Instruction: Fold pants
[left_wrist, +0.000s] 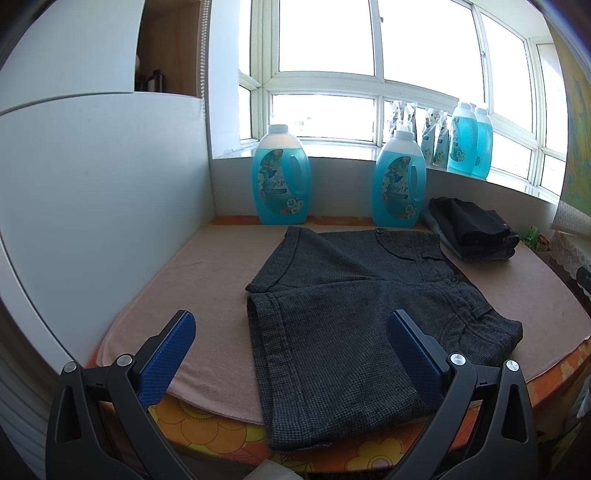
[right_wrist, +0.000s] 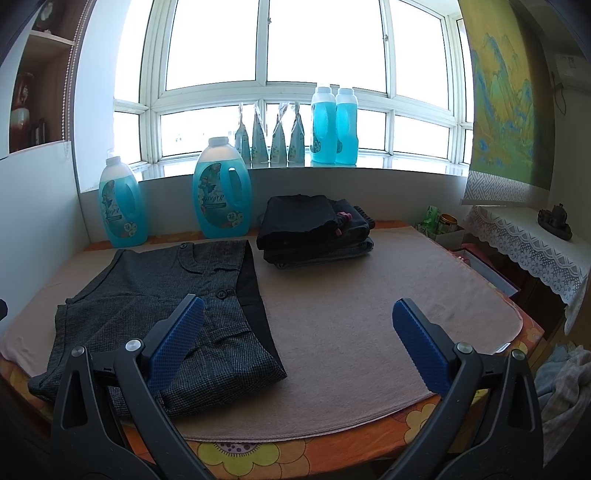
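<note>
A pair of dark grey checked shorts (left_wrist: 354, 306) lies spread flat on a tan mat (left_wrist: 207, 266). Its near leg hangs a little over the mat's front edge. My left gripper (left_wrist: 291, 328) is open and empty, held above the near leg's hem end. In the right wrist view the shorts (right_wrist: 147, 295) lie at the left, waistband towards the mat's (right_wrist: 354, 295) middle. My right gripper (right_wrist: 297, 321) is open and empty, above the waistband side of the shorts.
A stack of folded dark clothes (right_wrist: 314, 229) sits at the back of the mat. Two blue detergent bottles (left_wrist: 280, 177) (left_wrist: 399, 181) stand against the back wall. More bottles (right_wrist: 334, 127) and pouches stand on the windowsill. A white panel (left_wrist: 92, 206) bounds the left side. A lace-covered side table (right_wrist: 524, 240) stands right.
</note>
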